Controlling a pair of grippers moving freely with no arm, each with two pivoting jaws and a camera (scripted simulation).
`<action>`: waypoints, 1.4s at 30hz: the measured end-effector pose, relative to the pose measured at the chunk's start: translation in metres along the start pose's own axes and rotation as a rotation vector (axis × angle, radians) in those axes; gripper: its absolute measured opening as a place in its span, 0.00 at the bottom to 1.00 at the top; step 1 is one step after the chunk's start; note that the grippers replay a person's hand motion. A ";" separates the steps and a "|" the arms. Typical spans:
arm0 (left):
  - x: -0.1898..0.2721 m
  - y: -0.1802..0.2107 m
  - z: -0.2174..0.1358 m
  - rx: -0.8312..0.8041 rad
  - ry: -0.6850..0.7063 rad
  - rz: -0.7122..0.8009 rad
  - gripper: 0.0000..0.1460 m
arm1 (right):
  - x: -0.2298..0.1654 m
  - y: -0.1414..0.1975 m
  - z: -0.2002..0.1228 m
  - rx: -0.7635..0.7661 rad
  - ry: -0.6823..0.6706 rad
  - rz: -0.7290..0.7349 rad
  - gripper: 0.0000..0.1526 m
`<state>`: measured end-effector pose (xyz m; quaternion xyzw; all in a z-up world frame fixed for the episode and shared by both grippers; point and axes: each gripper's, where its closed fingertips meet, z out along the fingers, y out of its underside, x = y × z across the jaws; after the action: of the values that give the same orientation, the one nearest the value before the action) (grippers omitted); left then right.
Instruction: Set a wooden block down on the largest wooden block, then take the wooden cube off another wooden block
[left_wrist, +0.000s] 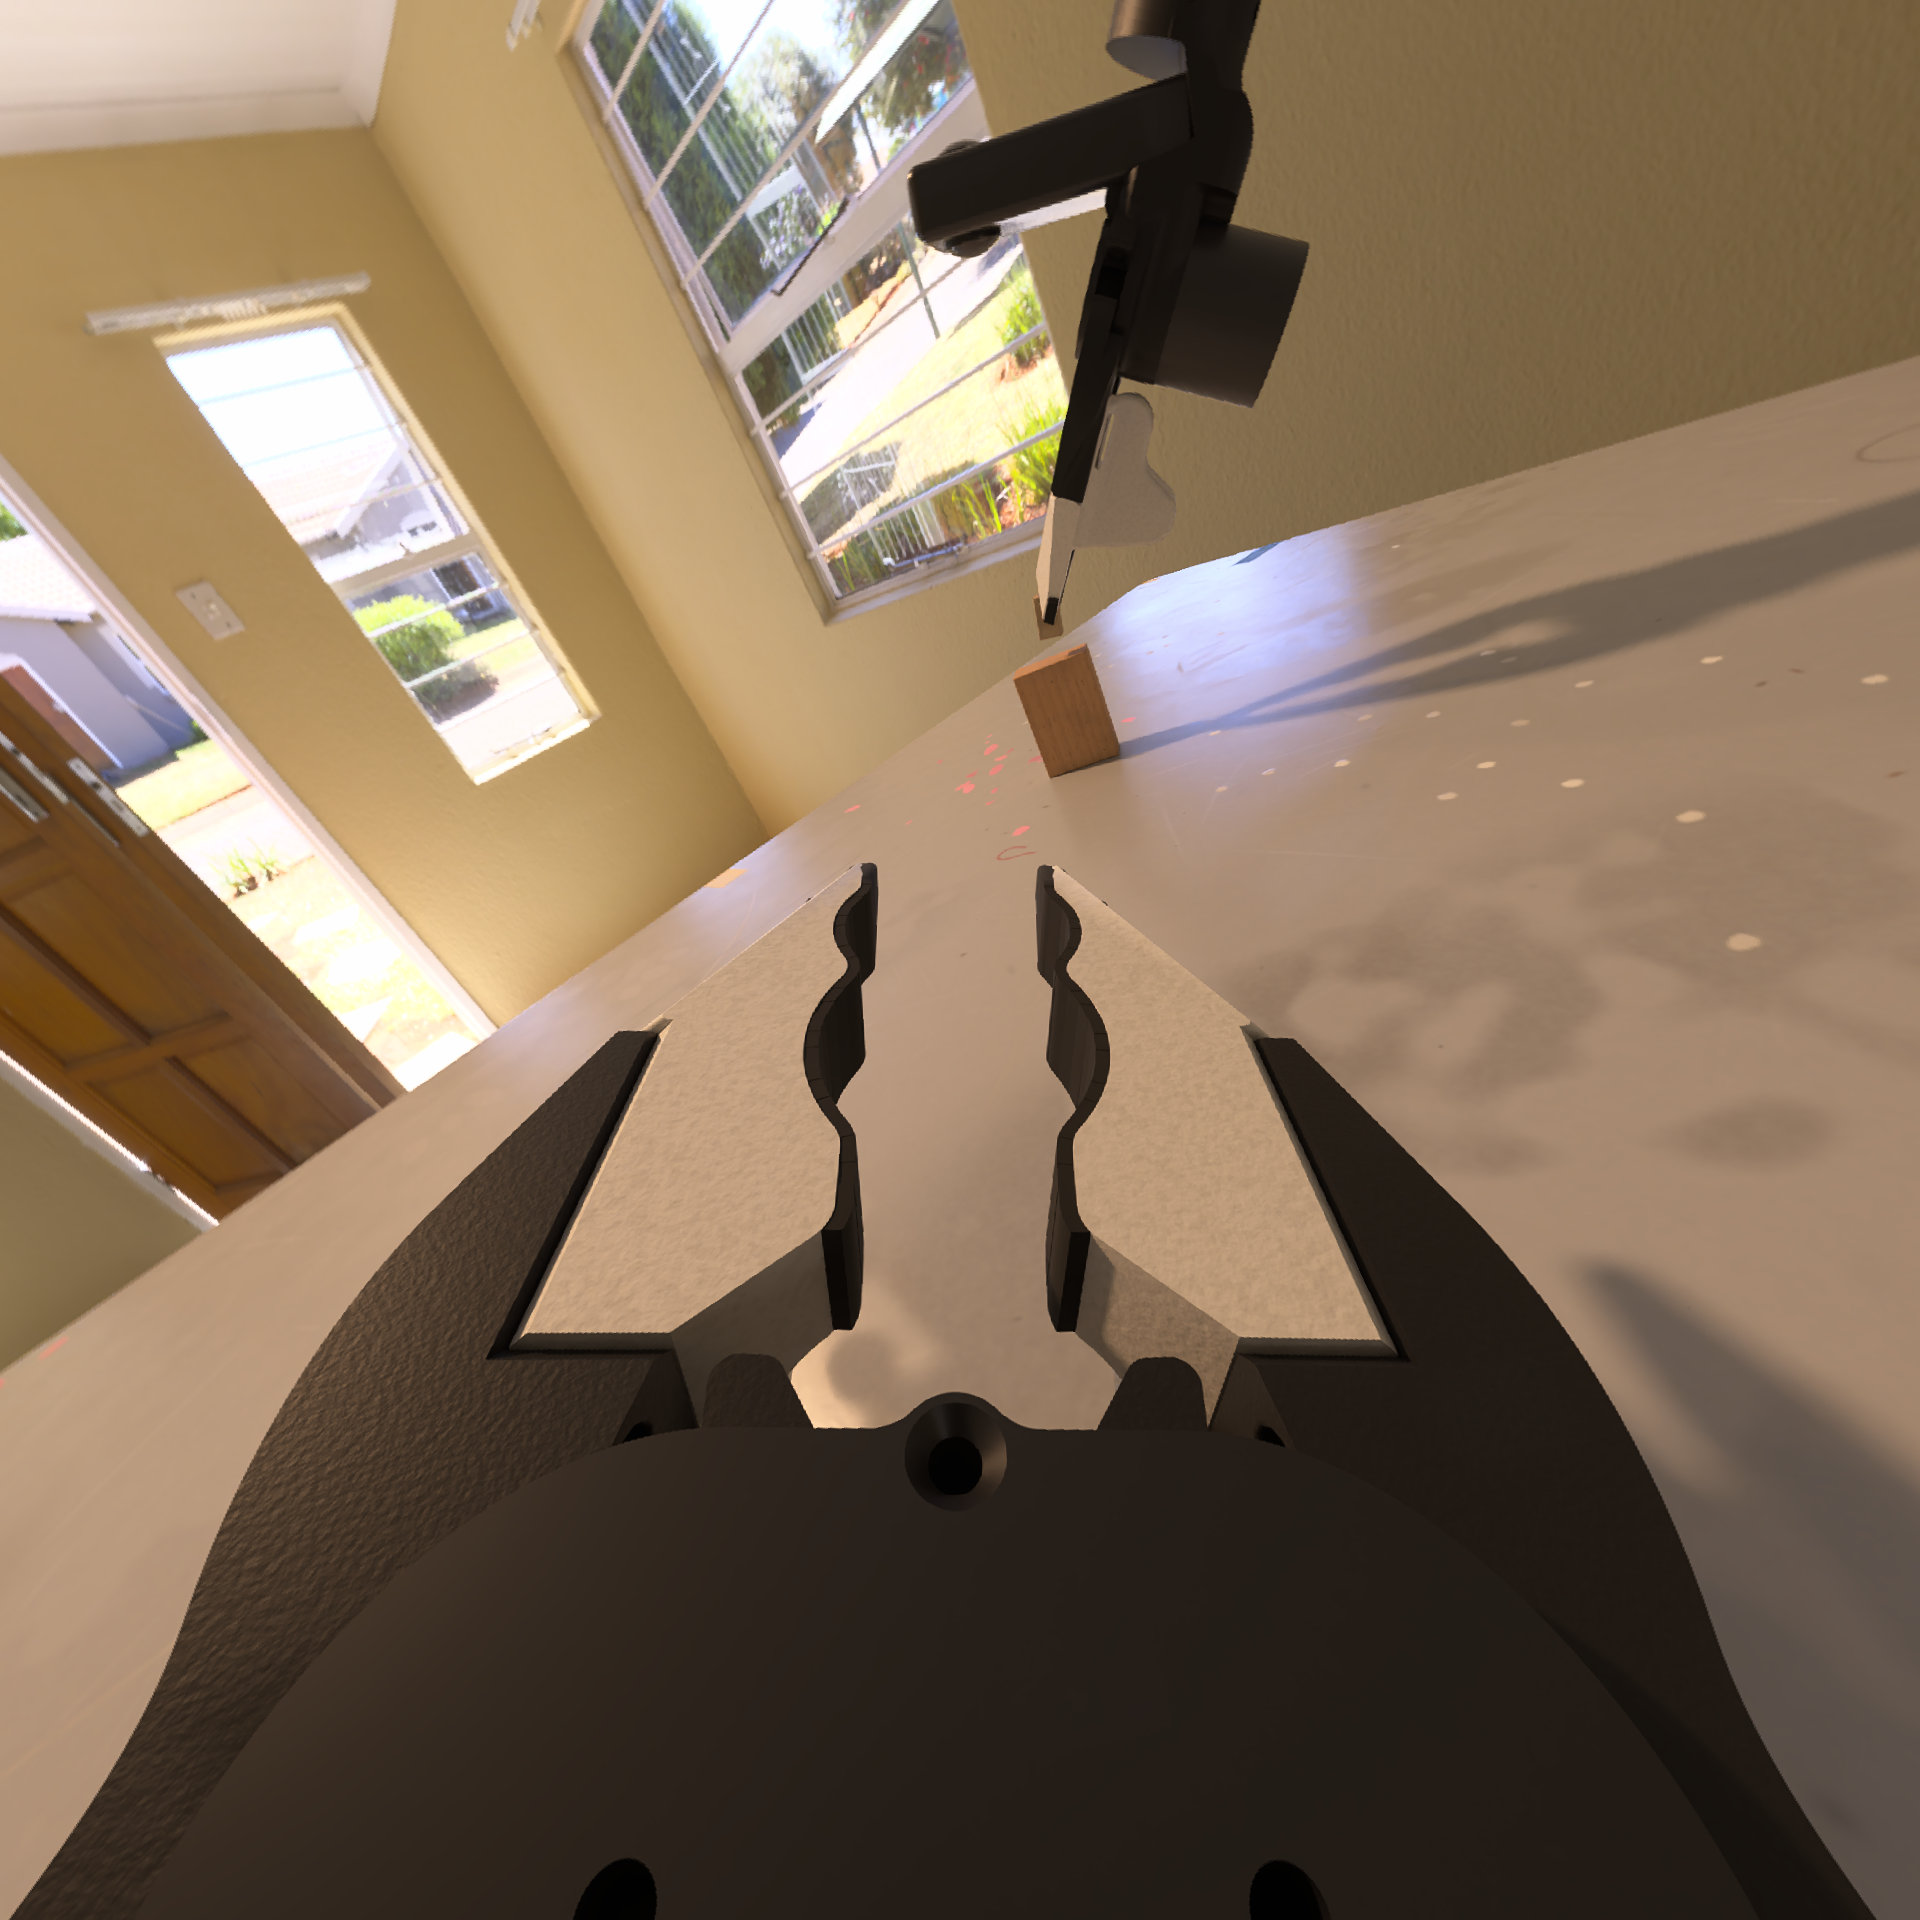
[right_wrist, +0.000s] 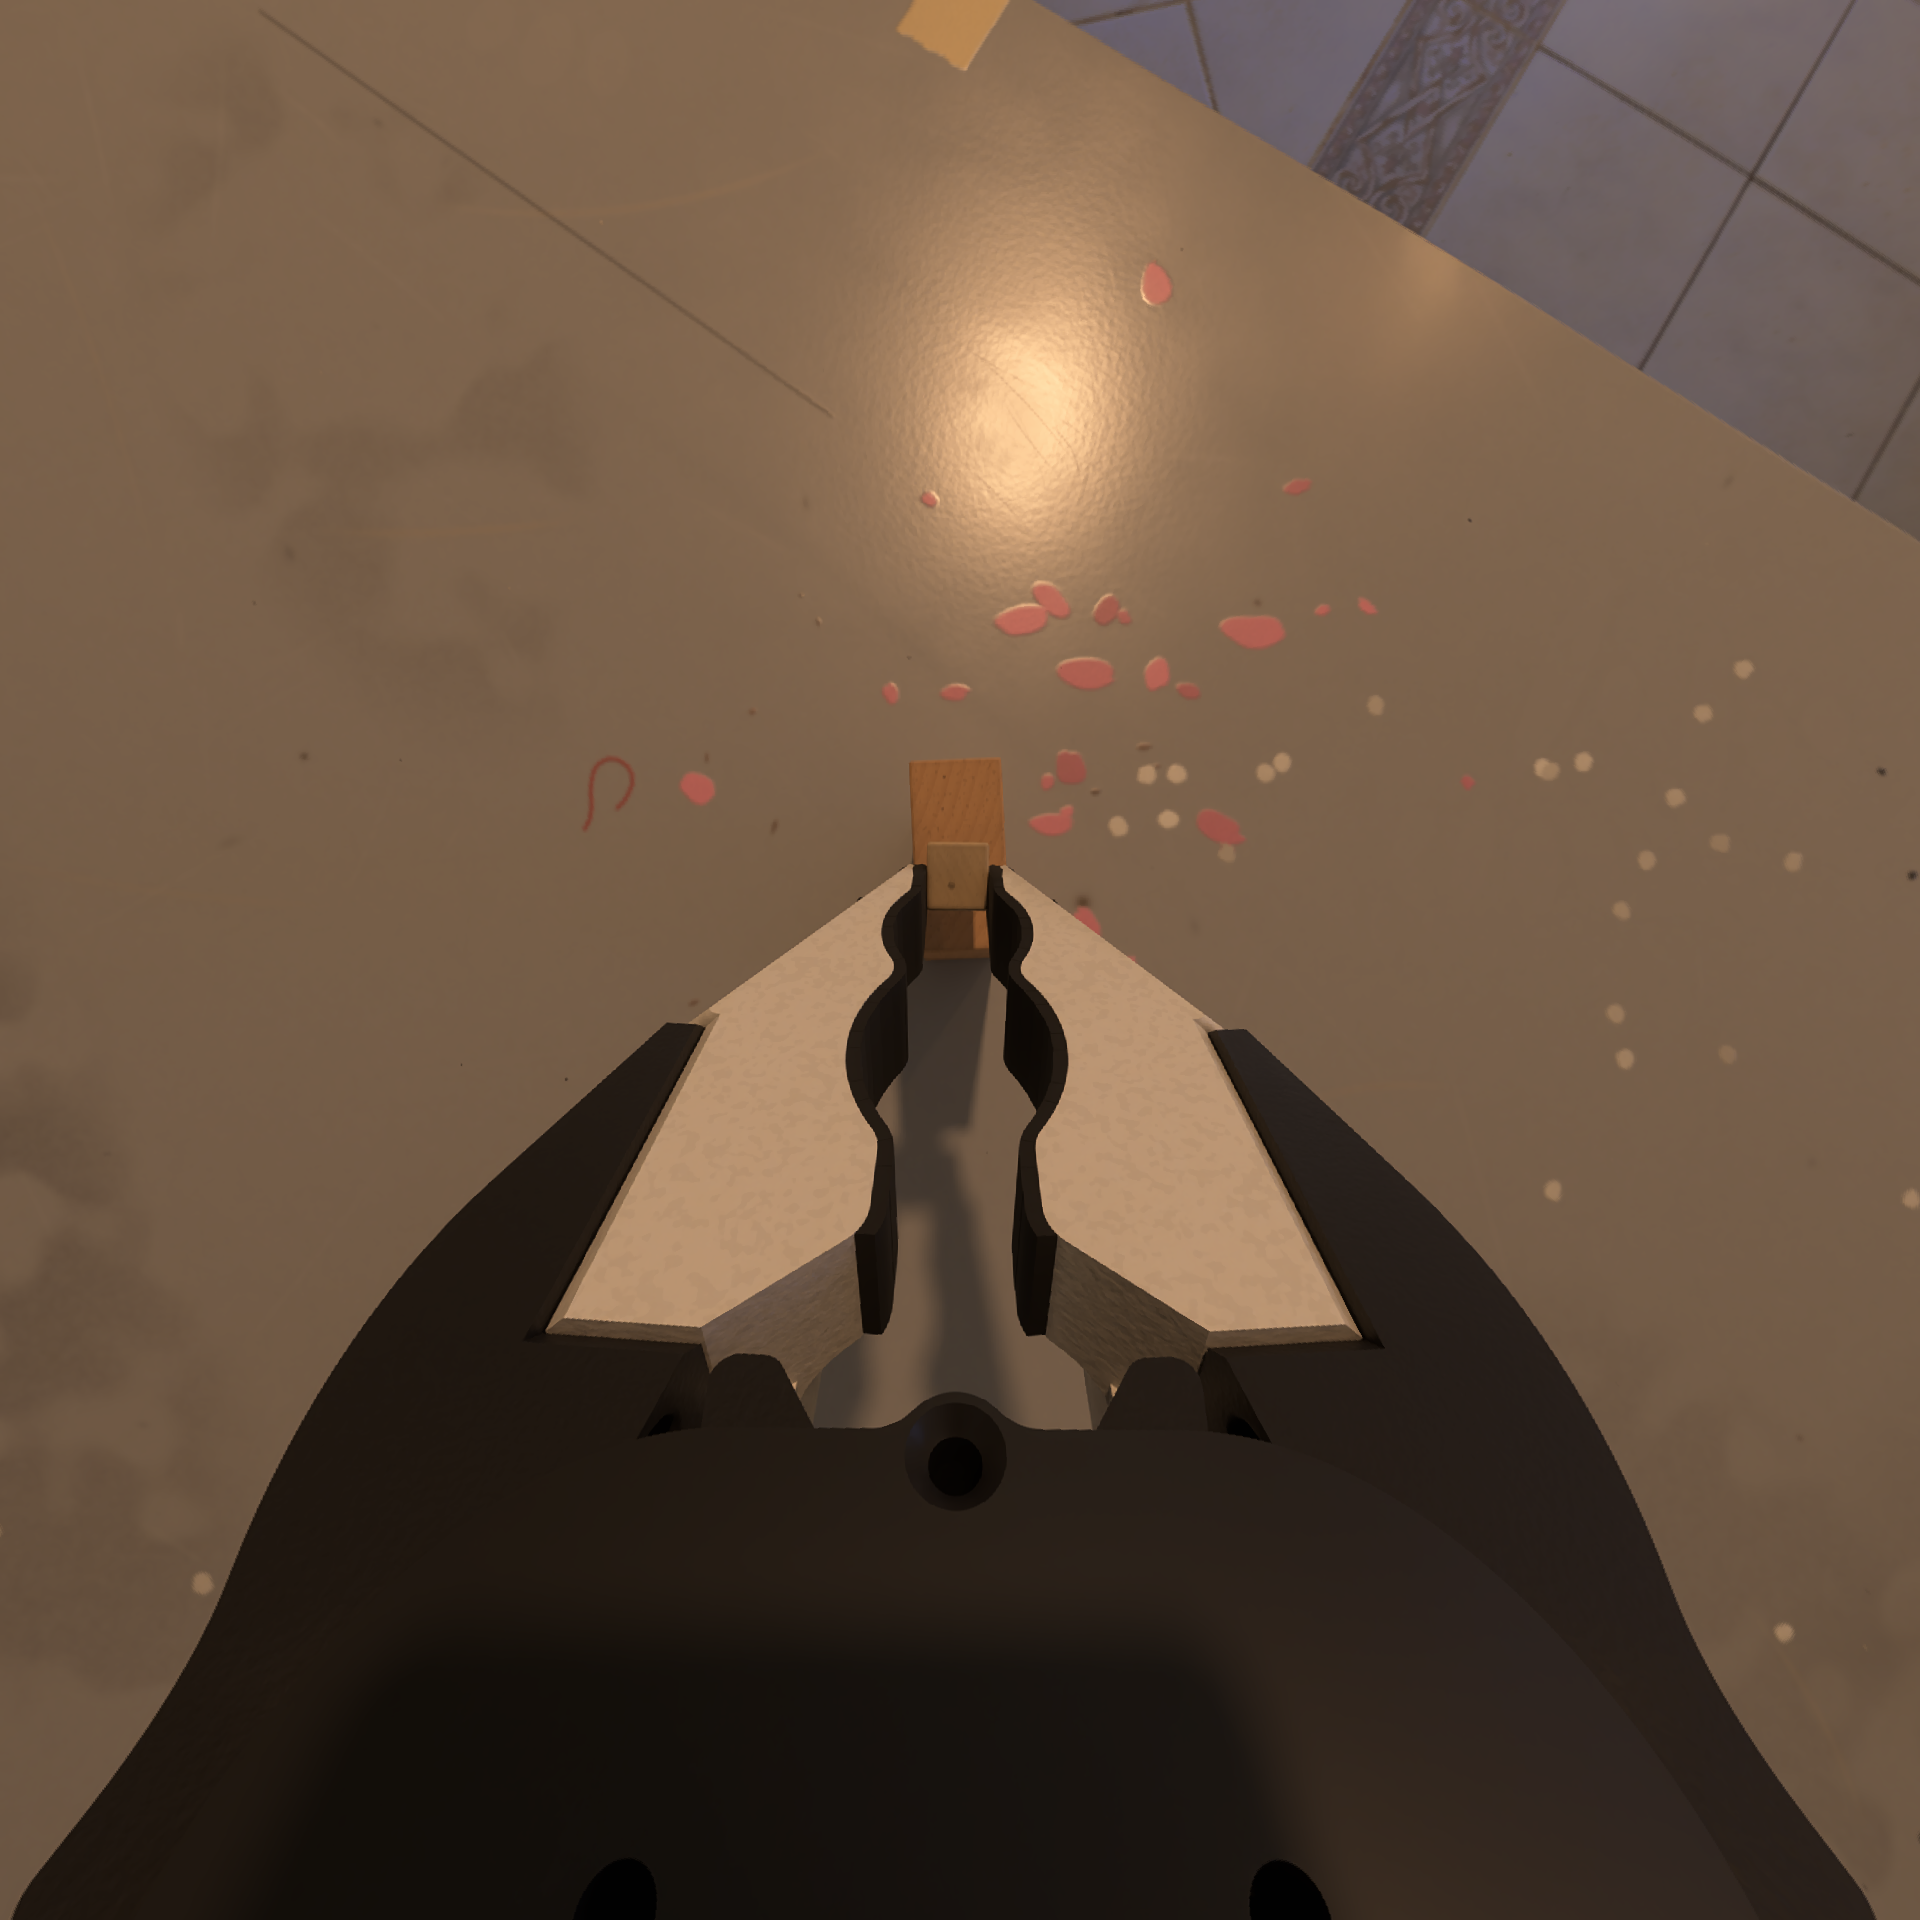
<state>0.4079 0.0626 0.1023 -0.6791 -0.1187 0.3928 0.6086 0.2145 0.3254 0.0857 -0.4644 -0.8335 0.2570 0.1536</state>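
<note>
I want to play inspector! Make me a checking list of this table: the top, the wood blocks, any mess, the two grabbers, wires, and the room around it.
Surface: pale table, scuffed, with pink flecks and white dots.
Job's things: small wooden cube held in the air above a bigger wooden block that stands on the table; they do not touch.
Clutter: tan tape scrap near the table edge.
Grippers: right gripper shut on the cube, pointing down; left gripper open, holding nothing, low over the table.
Cables: nothing seen.
Surroundings: yellow walls, windows, wooden door, tiled floor.
</note>
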 end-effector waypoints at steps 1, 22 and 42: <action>-0.002 0.001 0.000 -0.004 -0.003 -0.017 0.21 | 0.001 -0.002 0.002 0.001 -0.008 0.005 0.07; -0.028 0.011 0.000 -0.039 -0.095 -0.180 0.20 | -0.154 -0.090 -0.057 0.313 -0.129 -0.371 0.12; -0.019 0.010 -0.001 -0.041 -0.059 -0.128 0.18 | -0.580 -0.180 0.136 -0.200 -0.397 -1.636 0.26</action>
<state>0.3934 0.0474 0.1007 -0.6705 -0.1880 0.3704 0.6147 0.3247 -0.2869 0.0668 0.3271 -0.9373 0.0665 0.1002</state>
